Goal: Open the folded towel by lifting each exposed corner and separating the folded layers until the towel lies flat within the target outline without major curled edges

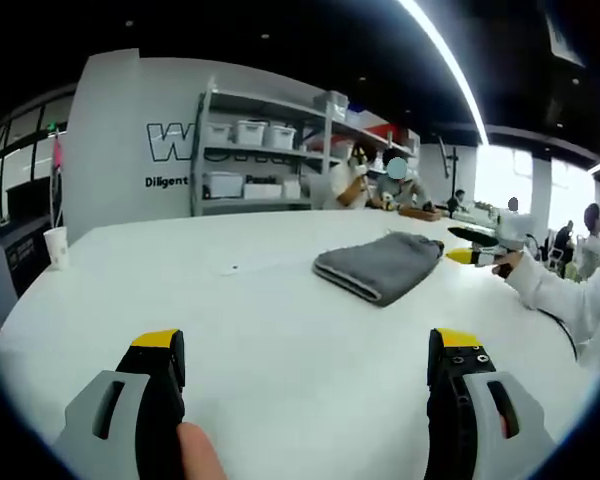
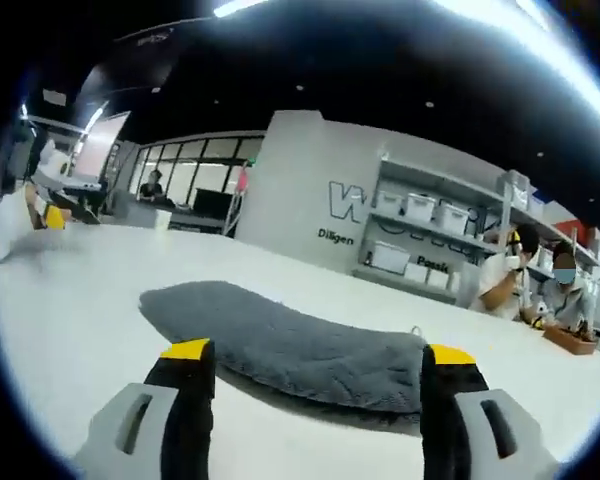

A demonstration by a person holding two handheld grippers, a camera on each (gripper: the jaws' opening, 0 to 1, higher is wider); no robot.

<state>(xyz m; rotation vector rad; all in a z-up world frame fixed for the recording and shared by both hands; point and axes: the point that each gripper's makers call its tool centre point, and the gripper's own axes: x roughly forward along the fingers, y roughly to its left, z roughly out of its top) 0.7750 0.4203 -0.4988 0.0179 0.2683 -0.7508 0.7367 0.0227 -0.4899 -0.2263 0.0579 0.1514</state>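
While folded towel (image 2: pixel 285 345) lies on table (image 1: pixel 280 330), both tongs spread, ungrasping (cup (image 1: pixel 56 246) near edge).

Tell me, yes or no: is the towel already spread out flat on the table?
No, the grey towel lies folded in thick layers on the white table.

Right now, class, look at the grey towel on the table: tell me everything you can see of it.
The towel is grey and looks like soft, nubbly terry cloth. It is folded into a thick, rounded bundle; the left gripper view shows stacked layer edges along its near side. It lies flat on the white table, and nothing else touches it. The right gripper is open, jaws apart just in front of it, not gripping. The left gripper is open, well back from it.
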